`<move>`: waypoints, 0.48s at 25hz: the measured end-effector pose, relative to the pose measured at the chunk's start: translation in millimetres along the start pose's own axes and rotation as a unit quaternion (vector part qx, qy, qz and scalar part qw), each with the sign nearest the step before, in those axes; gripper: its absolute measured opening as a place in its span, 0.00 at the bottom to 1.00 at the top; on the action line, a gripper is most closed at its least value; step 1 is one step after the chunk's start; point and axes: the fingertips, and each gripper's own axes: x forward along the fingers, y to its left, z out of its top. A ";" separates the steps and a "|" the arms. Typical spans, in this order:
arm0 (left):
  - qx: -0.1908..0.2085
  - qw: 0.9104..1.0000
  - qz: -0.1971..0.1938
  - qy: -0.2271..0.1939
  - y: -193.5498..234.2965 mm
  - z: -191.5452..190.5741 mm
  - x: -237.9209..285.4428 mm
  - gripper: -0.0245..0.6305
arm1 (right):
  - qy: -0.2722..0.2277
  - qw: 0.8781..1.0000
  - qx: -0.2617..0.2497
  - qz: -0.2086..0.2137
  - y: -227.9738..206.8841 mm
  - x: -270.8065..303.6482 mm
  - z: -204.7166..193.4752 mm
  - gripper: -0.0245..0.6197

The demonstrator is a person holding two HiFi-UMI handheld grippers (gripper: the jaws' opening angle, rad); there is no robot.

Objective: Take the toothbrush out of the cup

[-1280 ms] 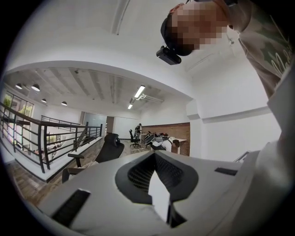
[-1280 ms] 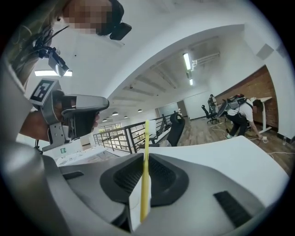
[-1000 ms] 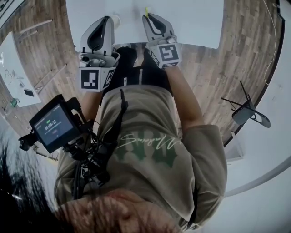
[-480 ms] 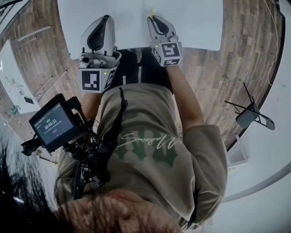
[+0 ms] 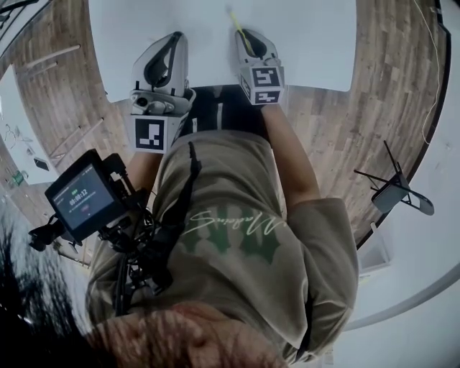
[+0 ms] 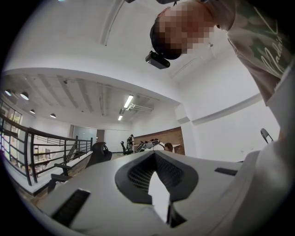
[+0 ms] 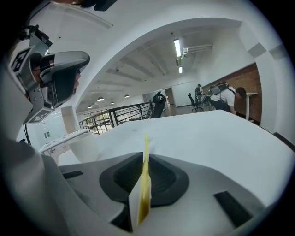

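A thin yellow toothbrush sticks out ahead of my right gripper over the white table. In the right gripper view the toothbrush stands edge-on between the pads, tip low over the table. The right gripper is shut on it, and its jaws have just been opening slightly. A white cup stands on the table to its left. My left gripper is beside it, shut and empty. In its own view the left gripper shows nothing between the jaws.
The table's near edge lies just under both grippers, with wooden floor around it. A black chair stands at the right. A small screen device hangs at the person's left side. A railing runs beyond the table.
The right gripper has sunk toward the table with the toothbrush, which now points further forward. The left gripper has shifted slightly down and forward.
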 end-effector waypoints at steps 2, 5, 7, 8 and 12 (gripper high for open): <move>0.000 1.000 0.003 0.001 4.9 0.0 -1.6 0.02 | 0.006 1.000 -0.002 -0.010 -2.4 2.4 -1.0 0.11; -0.001 1.000 0.002 0.005 5.7 -1.6 -2.5 0.02 | 0.019 1.000 -0.001 -0.020 -5.5 3.6 -0.3 0.11; -0.006 1.000 0.004 0.007 5.8 -2.9 -2.5 0.02 | 0.024 0.999 -0.006 -0.024 -7.3 3.6 -2.4 0.11; -0.009 1.000 0.005 0.007 6.2 -3.2 -2.3 0.02 | 0.025 0.999 -0.009 -0.026 -8.0 3.4 -3.8 0.11; -0.020 1.000 0.012 0.011 8.8 -5.8 -1.9 0.02 | 0.024 0.999 -0.018 -0.032 -9.5 2.5 -7.9 0.12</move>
